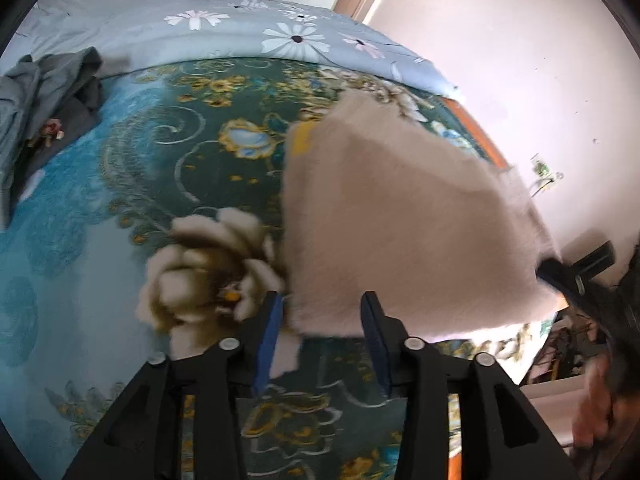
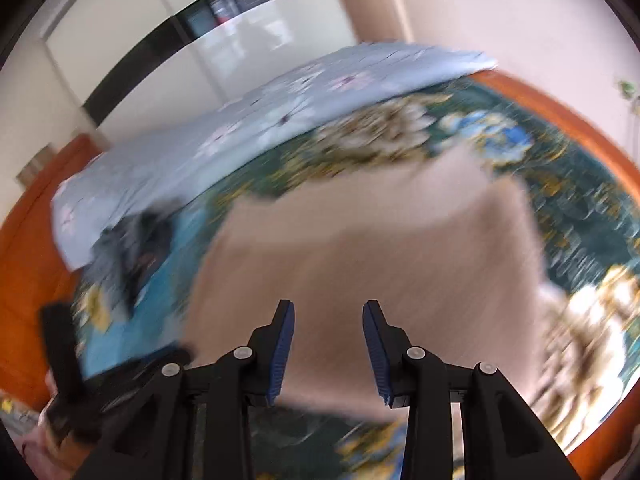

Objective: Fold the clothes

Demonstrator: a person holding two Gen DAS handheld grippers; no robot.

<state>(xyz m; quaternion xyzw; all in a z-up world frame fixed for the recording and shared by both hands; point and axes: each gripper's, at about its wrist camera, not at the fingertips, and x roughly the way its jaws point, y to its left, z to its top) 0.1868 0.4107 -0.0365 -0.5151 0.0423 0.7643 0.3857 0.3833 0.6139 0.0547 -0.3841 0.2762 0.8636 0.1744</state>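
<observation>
A fuzzy cream garment (image 1: 400, 224), folded into a rough rectangle, lies on the teal floral blanket (image 1: 160, 168). My left gripper (image 1: 322, 312) is open at the garment's near left corner, its jaws apart with the garment's edge between them. The other gripper's black body shows at the garment's right edge (image 1: 576, 276). In the blurred right wrist view the same garment (image 2: 380, 248) fills the centre. My right gripper (image 2: 329, 320) is open just over the garment's near edge, nothing held.
A crumpled grey garment (image 1: 44, 92) lies at the far left of the bed, also in the right wrist view (image 2: 132, 248). A light blue daisy quilt (image 1: 248, 32) lies along the back. An orange wooden bed frame (image 2: 580, 132) borders the bed. A white wall (image 1: 520, 60) is at the right.
</observation>
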